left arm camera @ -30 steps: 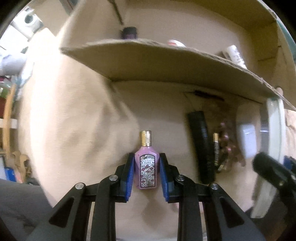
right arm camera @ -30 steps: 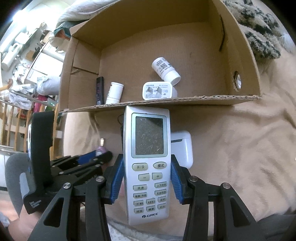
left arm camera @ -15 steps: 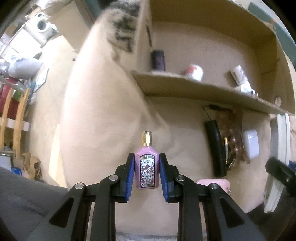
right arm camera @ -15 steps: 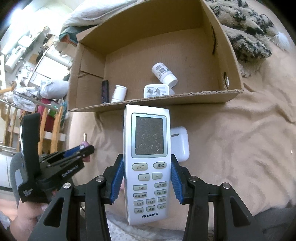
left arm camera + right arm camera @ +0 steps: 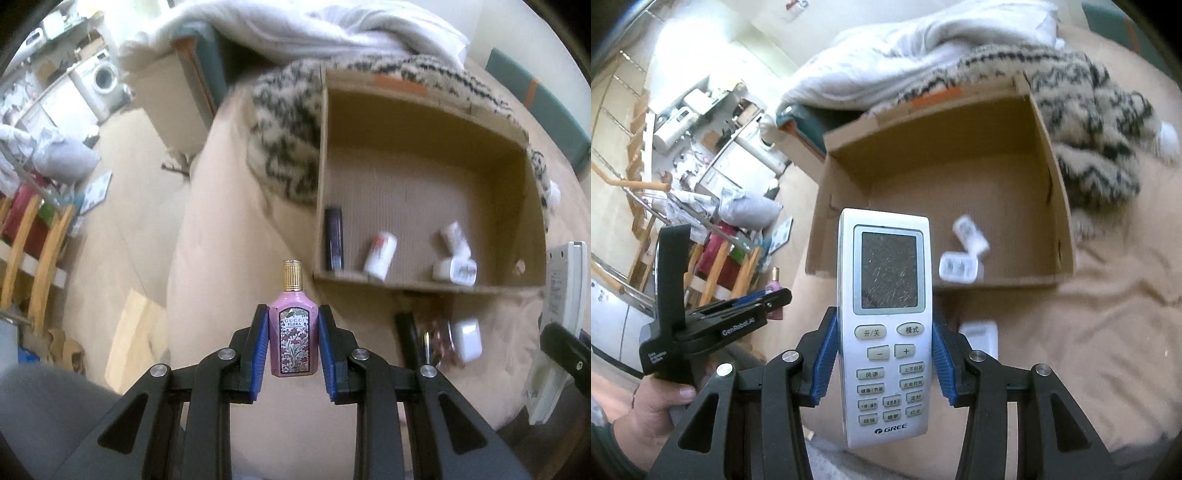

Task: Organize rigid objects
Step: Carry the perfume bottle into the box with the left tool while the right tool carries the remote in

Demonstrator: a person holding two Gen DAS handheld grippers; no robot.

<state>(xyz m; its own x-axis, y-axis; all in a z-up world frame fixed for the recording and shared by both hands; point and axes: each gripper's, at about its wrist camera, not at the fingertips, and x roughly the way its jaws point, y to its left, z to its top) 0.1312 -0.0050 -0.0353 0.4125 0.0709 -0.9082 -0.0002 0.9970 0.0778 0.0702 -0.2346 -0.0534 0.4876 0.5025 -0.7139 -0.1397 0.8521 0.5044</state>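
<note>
While left jaws clench the "GUCCI FLORA" bottle (image 5: 293,334), right jaws grip the "GREE" remote (image 5: 884,325).

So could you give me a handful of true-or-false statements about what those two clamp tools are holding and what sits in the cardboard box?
1. The left gripper grips a pink floral perfume bottle with a gold cap. True.
2. The right gripper is empty. False: it clamps a white remote control with a grey screen.
3. The open brown cardboard box already holds several small items. True.
4. The perfume bottle lies inside the box. False: it is held outside it, in front of the near left corner.
5. The white rounded case lies on the beige blanket outside the box. True.
</note>
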